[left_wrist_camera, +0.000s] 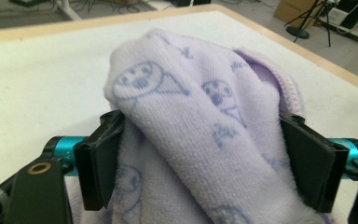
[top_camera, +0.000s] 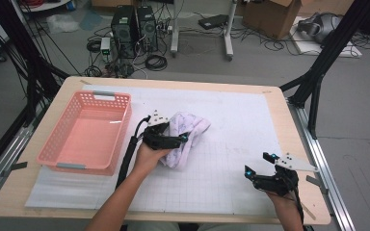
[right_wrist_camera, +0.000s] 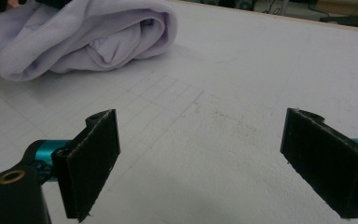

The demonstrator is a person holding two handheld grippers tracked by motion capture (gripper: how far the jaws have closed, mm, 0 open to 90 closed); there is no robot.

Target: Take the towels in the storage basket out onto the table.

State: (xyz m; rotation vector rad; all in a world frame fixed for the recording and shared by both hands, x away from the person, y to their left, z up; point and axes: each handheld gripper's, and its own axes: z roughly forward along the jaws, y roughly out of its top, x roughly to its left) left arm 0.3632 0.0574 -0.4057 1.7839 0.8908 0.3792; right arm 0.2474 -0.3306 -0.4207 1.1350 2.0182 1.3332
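A: Where's the towel [top_camera: 185,137] sitting?

B: Bunched in a heap on the white gridded mat [top_camera: 231,159], roughly mid-desk, a bit toward the left edge — just beside the pink basket [top_camera: 84,132], not touching it. Lilac terry, small printed figures on it.

A: Left gripper [top_camera: 173,139]?

B: Lying low at the near-left side of the heap, pointing right along the desk [top_camera: 270,94]. In the left gripper view the jaws are standing wide with a thick fold of towel [left_wrist_camera: 200,135] bulging up between them. Cloth is brushing both pads [left_wrist_camera: 105,163], but the pads aren't squeezing it — not reading that as a grip.

A: Right gripper [top_camera: 260,163]?

B: Sitting near the desk's front-right corner, well apart from the towel. Jaws spread wide, pads [right_wrist_camera: 93,161] bare, plain mat between them. The right gripper view is looking across the grid at the towel [right_wrist_camera: 81,37] farther off, rolled end facing it.

A: Basket contents?

B: Nothing in it that I can make out; it's lying along the left edge, partly on the mat.
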